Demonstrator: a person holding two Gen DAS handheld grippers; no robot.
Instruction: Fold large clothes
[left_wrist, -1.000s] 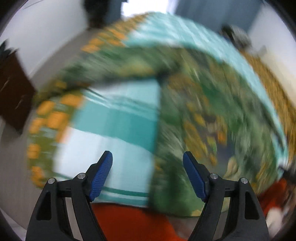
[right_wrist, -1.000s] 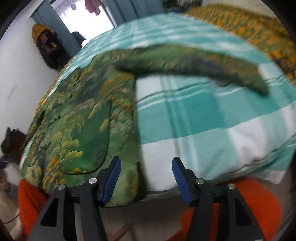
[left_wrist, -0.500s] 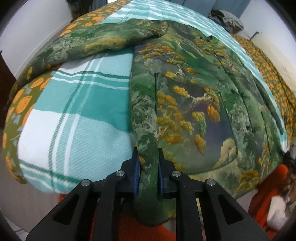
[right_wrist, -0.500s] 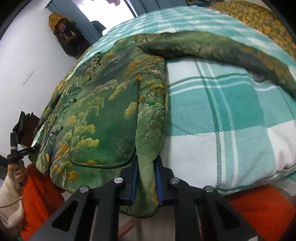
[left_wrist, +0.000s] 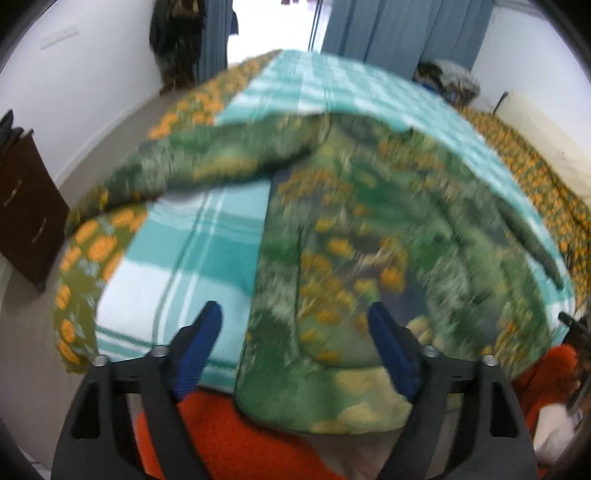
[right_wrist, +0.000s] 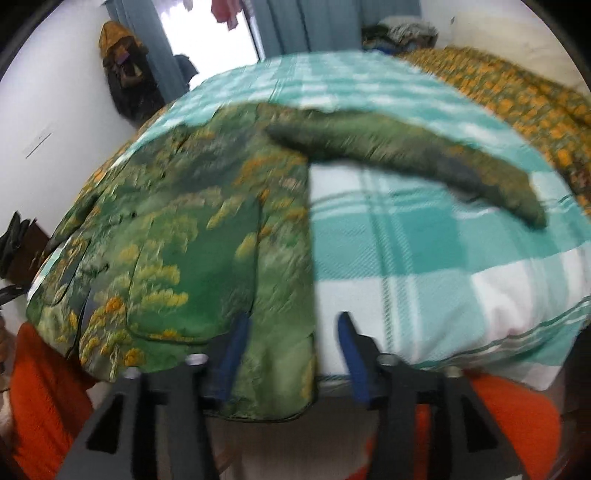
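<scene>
A green jacket with yellow-orange tree print (left_wrist: 362, 240) lies spread on the bed, hem hanging over the near edge. One sleeve (left_wrist: 207, 166) stretches left in the left wrist view; the other sleeve (right_wrist: 417, 158) stretches right in the right wrist view. My left gripper (left_wrist: 295, 354) is open, its blue pads either side of the jacket's left hem corner. My right gripper (right_wrist: 291, 354) is open around the jacket's (right_wrist: 192, 240) right hem edge. Both views are blurred.
A teal and white checked blanket (left_wrist: 199, 254) covers the bed, over an orange-flowered green cover (left_wrist: 88, 243). Orange cloth (right_wrist: 40, 387) is below the bed edge. A dark cabinet (left_wrist: 22, 206) stands at left. Curtains (left_wrist: 388, 33) and a clothes pile (right_wrist: 402, 31) are at the far end.
Both grippers were shut on the jacket's hem half a second ago; now both have opened and pulled back a little. The jacket lies on the bed.
</scene>
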